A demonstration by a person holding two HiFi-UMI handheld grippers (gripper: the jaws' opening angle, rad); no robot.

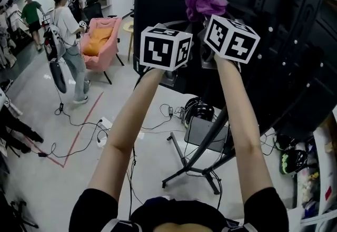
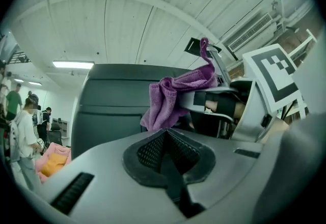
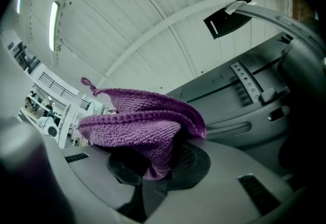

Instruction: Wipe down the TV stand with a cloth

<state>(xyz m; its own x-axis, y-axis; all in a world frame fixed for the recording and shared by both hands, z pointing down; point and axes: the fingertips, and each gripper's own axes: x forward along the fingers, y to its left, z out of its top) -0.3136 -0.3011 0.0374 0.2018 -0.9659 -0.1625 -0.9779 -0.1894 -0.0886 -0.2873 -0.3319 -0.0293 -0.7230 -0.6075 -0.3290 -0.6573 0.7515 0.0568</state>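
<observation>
One purple cloth (image 3: 142, 126) is pinched in right tongs (image 3: 160, 167); left tongs (image 2: 165, 149) closed.

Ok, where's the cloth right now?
Top centre of the head view: the cloth is clamped in the right tool, up by the back of the TV.

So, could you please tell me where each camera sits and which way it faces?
Head view: on the person's head, looking forward and down; both forearms reach toward the black TV back.
Left gripper view: on the left gripper, looking upward along its shut, empty jaws toward the ceiling.
Right gripper view: on the right gripper, looking upward past the purple cloth it clamps.
Shared: all three views show the purple cloth and the TV back.
</observation>
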